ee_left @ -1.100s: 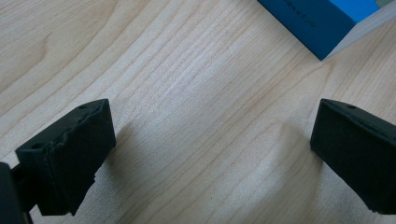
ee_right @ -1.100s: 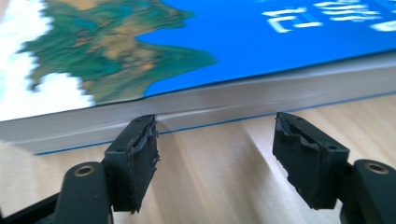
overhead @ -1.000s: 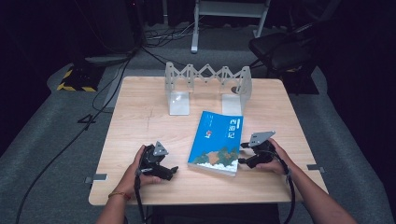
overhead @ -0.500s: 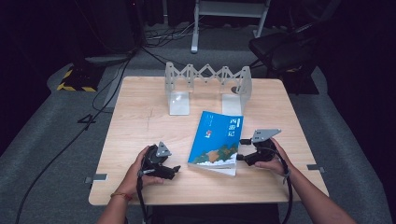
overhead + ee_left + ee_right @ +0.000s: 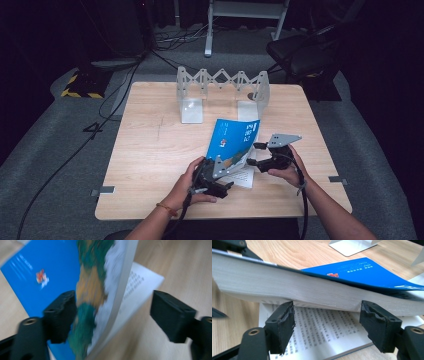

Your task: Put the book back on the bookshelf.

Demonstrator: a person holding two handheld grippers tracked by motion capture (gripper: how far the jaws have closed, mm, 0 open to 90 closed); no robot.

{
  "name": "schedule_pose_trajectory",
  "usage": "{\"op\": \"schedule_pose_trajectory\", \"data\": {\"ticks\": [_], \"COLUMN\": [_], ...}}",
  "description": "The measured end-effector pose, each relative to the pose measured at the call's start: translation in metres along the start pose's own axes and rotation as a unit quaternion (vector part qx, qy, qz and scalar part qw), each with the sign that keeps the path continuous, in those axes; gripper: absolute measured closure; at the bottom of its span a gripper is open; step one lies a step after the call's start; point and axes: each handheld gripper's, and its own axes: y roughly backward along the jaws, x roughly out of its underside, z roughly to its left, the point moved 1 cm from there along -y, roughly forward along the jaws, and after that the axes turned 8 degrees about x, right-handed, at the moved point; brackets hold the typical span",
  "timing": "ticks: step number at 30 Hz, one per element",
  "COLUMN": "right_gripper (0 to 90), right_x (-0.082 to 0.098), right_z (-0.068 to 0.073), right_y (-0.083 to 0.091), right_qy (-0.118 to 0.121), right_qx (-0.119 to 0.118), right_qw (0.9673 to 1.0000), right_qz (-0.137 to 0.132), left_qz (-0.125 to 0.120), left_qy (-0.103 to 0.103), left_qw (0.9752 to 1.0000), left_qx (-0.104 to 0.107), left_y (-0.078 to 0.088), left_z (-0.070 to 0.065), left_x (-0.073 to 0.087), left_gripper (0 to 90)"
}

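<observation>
While the book point(image 5: 232, 140) stands half open on the near right part of the table point(image 5: 150, 150), its blue cover and a thick block of pages tilted up off the printed page point(image 5: 319, 322) that lies flat beneath, the work is to get a sure hold on that raised part.

The left gripper point(image 5: 226, 175) is at the book's near left corner. Its fingers have just been closing and now stand at a middling width with the raised block between them. In the left gripper view point(image 5: 120, 305) one finger point(image 5: 61, 315) is right against the cover and the other is well clear of the page side, so nothing is pinched yet. I would close slowly and squarely so the fingers catch the whole block and not a few loose leaves.

The book point(image 5: 50, 270) is soft, and its cover already bows in the right gripper view point(image 5: 287, 287).

The right gripper point(image 5: 253, 154) waits at the open edge. Its fingers have just been opening a little and stand wide, empty, just under the edge of the pages point(image 5: 327, 315). It should prop the block from below and hold off gripping until the left has it firm.
</observation>
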Motion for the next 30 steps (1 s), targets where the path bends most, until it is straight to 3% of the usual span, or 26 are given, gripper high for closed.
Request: {"op": "schedule_pose_trajectory", "data": {"ticks": [2,4,7,8,9,11,14,16,19,23,27,30], "right_gripper": [28.6,28.8,28.8,28.8,28.7,28.7,26.8,27.8,29.3,28.5,27.4,28.2], "right_x": [-0.002,-0.004,-0.005,-0.005,-0.004,-0.004,-0.003,-0.003,-0.003,-0.011,-0.014,-0.013], "right_z": [0.001,0.002,0.003,0.003,0.003,0.002,0.002,0.003,0.009,0.014,0.02,0.022], "right_y": [0.0,-0.001,-0.002,-0.002,-0.002,-0.002,-0.001,0.003,0.016,0.023,0.005,-0.01], "right_qy": [-0.002,-0.004,-0.002,-0.002,-0.003,-0.003,-0.008,-0.003,0.038,0.059,0.09,0.111], "right_qx": [0.005,0.008,0.011,0.011,0.01,0.01,0.007,-0.001,-0.002,-0.027,-0.053,-0.054], "right_qw": [1.0,0.9999,0.9999,0.9999,0.9999,0.9999,0.9998,0.9997,0.9984,0.9958,0.9936,0.9919], "right_qz": [-0.006,-0.009,-0.011,-0.011,-0.011,-0.012,-0.02,-0.024,-0.041,-0.065,-0.044,-0.029], "left_qz": [-0.013,-0.015,-0.032,-0.035,-0.041,-0.048,-0.041,-0.036,-0.034,-0.039,-0.036,-0.035], "left_qy": [0.005,-0.001,0.014,0.015,0.019,0.02,-0.002,0.001,-0.005,0.0,0.004,0.008], "left_qw": [0.9999,0.9993,0.998,0.9975,0.9976,0.9977,0.9982,0.9989,0.9993,0.9991,0.999,0.9989], "left_qx": [0.0,-0.033,-0.053,-0.059,-0.052,-0.045,-0.044,-0.032,-0.013,0.014,0.025,0.029], "left_y": [-0.008,-0.015,-0.016,-0.015,-0.013,-0.011,-0.005,-0.002,0.007,0.019,0.029,0.036], "left_z": [-0.003,-0.005,-0.001,0.0,0.003,0.005,0.006,0.011,0.017,0.026,0.032,0.037], "left_x": [-0.004,-0.009,-0.011,-0.01,-0.009,-0.008,-0.007,-0.003,0.006,0.018,0.026,0.031], "left_gripper": [25.9,28.7,43.9,54.6,60.4,62.4,70.1,71.1,71.5,70.7,69.7,69.0]}}
